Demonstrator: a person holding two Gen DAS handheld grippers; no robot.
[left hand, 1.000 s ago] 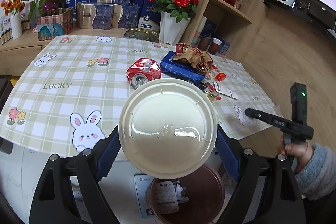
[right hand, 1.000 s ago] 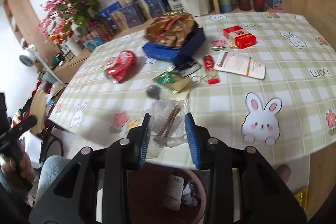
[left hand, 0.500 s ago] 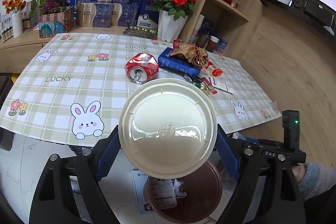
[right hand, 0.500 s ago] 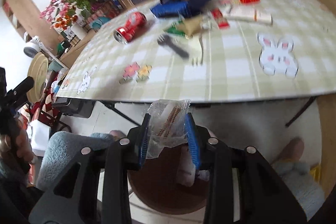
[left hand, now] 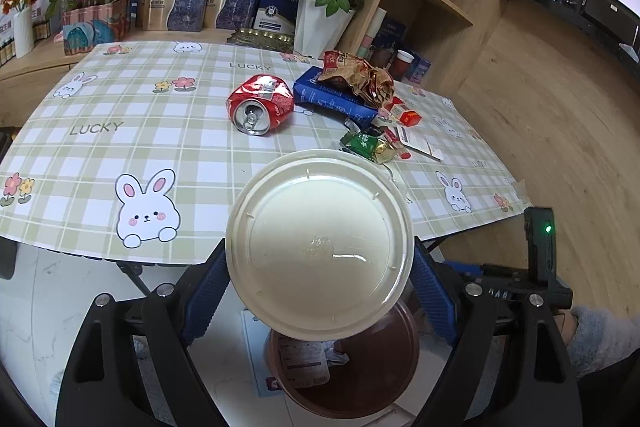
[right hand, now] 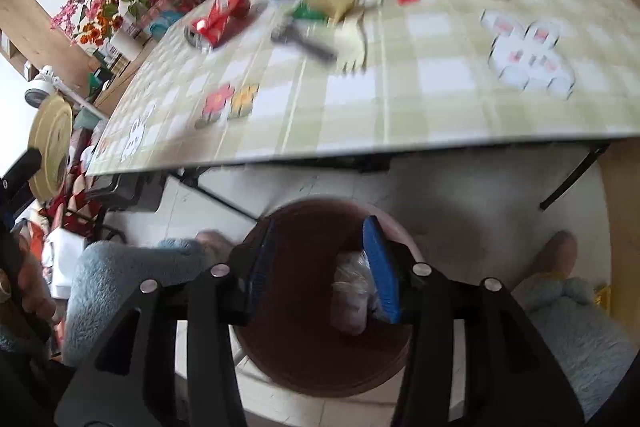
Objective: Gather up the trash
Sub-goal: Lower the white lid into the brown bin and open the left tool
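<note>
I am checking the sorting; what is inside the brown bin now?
In the brown bin: a labelled wrapper and crumpled white scraps. The held lid covers the rest.

Each claw is a matte black frame with two broad arms, each carrying a round silver screw, and ends in ribbed blue pads: left claw, right claw. Behind the right claw, fuzzy pale-blue sleeves show on both sides.
</note>
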